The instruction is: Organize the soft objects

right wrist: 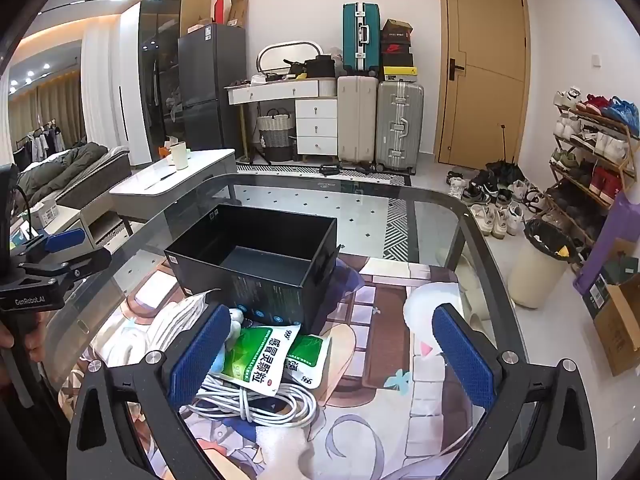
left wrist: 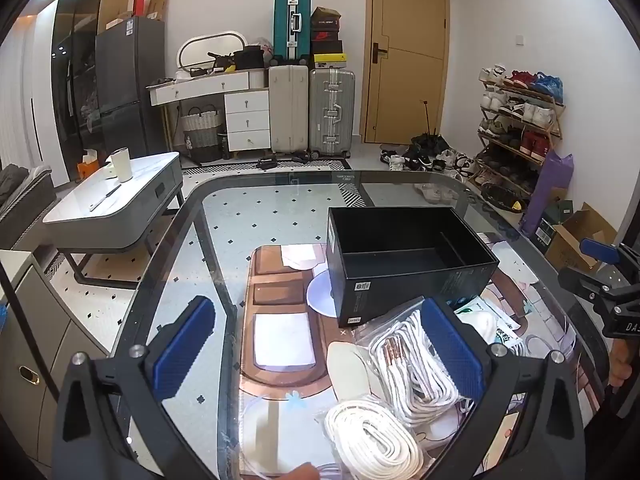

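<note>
An empty black box (left wrist: 404,258) stands open on the glass table (left wrist: 280,192); it also shows in the right wrist view (right wrist: 256,260). My left gripper (left wrist: 320,352) is open above bagged coils of white cable (left wrist: 416,364), with another coil (left wrist: 372,440) nearer. My right gripper (right wrist: 332,356) is open above green-and-white medicine sachets (right wrist: 264,352) lying on a white cable bundle (right wrist: 260,404). A white bagged item (right wrist: 176,320) lies left of them. Each gripper shows at the edge of the other's view, the right one (left wrist: 600,276) and the left one (right wrist: 52,256).
A printed mat (right wrist: 380,360) covers the table's near part. A white side table (left wrist: 116,200) with a cup stands to the left. Suitcases (left wrist: 312,112), a desk, a door and a shoe rack (left wrist: 520,120) line the back. A bin (right wrist: 540,260) stands right.
</note>
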Demonstrator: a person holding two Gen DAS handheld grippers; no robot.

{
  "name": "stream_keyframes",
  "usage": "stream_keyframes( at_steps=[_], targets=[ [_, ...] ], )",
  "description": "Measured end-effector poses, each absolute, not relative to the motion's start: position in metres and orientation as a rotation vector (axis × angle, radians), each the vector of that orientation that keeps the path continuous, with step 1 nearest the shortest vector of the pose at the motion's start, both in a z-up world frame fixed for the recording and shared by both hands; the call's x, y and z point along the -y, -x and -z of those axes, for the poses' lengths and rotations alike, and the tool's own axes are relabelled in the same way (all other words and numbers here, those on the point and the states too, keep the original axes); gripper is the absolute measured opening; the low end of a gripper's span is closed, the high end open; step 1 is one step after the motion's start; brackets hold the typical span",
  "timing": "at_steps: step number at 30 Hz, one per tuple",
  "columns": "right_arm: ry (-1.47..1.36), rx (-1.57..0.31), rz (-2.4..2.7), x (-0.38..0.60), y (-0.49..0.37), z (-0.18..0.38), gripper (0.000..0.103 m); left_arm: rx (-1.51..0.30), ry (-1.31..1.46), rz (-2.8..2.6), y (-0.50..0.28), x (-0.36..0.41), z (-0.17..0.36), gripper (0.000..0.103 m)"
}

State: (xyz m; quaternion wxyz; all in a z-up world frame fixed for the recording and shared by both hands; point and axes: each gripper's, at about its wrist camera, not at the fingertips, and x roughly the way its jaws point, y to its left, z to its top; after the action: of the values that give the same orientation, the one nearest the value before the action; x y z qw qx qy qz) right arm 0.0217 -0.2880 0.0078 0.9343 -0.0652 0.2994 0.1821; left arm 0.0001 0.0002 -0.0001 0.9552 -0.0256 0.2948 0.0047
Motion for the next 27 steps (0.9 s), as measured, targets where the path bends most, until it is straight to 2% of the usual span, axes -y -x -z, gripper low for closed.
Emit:
stream_keyframes(
  at_steps=[27],
  targets=[
    [0.132,-0.624,-0.386,0.2849,-0.0231,-0.0048,0.103,-0.621,0.055,-0.022,-0.0022,-0.0014,0.0027,0.103]
  ],
)
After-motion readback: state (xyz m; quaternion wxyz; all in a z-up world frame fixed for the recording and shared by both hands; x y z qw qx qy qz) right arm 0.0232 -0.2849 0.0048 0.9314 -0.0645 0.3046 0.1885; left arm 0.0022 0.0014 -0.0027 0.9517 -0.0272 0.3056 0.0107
